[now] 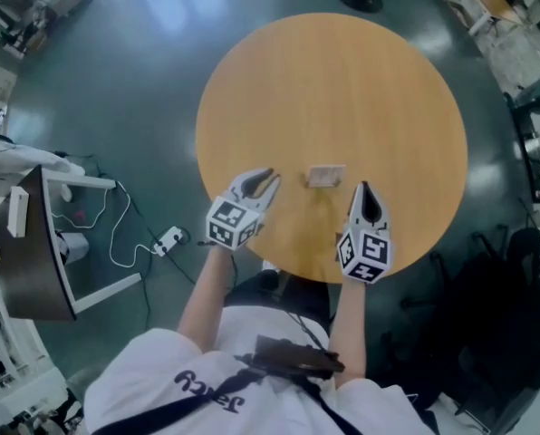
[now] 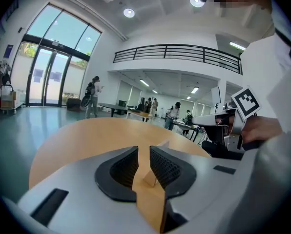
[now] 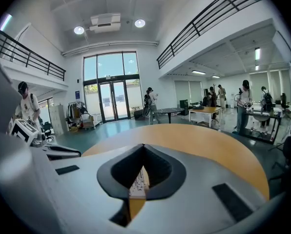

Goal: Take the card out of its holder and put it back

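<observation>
On the round wooden table (image 1: 342,80), near the edge on your side, both claws are just short of the target. Your left claw (image 1: 263,179) is released, with a narrow gap and nothing in it. Your right claw (image 1: 364,190) is clenched and empty. This looks like the approach step. Next, steady the card holder (image 1: 327,185), which sits between the claws, and pinch the card (image 1: 325,173). The card stands in the holder, pale and thin, with small print.

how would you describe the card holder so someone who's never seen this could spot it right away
Start at the round wooden table that fills the middle of the head view. Near its edge closest to the person, in the space between the left gripper and the right gripper, sits the card holder. It is small, pale and rectangular, and it is the only loose thing on the tabletop.
</observation>
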`<state>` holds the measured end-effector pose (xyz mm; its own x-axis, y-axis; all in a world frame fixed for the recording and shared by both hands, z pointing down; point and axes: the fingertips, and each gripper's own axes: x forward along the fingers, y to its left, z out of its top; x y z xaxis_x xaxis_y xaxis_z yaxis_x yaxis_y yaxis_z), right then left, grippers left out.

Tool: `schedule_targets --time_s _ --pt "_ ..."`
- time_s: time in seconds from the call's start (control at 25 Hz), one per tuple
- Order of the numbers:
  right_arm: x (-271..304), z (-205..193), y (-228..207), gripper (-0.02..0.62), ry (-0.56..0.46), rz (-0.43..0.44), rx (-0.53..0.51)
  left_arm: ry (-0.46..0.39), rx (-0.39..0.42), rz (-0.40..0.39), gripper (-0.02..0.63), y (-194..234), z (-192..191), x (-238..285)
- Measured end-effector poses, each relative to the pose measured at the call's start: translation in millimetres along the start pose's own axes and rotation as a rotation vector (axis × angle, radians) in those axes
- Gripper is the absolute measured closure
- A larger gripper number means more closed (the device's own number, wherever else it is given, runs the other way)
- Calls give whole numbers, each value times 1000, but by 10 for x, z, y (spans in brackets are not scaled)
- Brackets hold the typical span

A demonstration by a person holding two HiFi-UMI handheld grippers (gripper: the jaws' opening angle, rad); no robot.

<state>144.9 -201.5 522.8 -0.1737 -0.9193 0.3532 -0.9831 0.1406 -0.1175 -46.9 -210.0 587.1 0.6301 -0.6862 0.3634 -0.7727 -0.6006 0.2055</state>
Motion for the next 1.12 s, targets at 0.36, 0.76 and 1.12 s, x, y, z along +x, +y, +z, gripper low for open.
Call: schedule_targets --time_s 0.36,0.76,1.12 --pt "-77 -254 -7 589 47 17 31 37 109 -181 453 -214 50 224" --pt "-109 -250 60 590 50 52 12 36 188 -307 448 -435 212 577" --pt "-130 -277 -32 589 58 71 32 67 210 -379 448 -643 201 799"
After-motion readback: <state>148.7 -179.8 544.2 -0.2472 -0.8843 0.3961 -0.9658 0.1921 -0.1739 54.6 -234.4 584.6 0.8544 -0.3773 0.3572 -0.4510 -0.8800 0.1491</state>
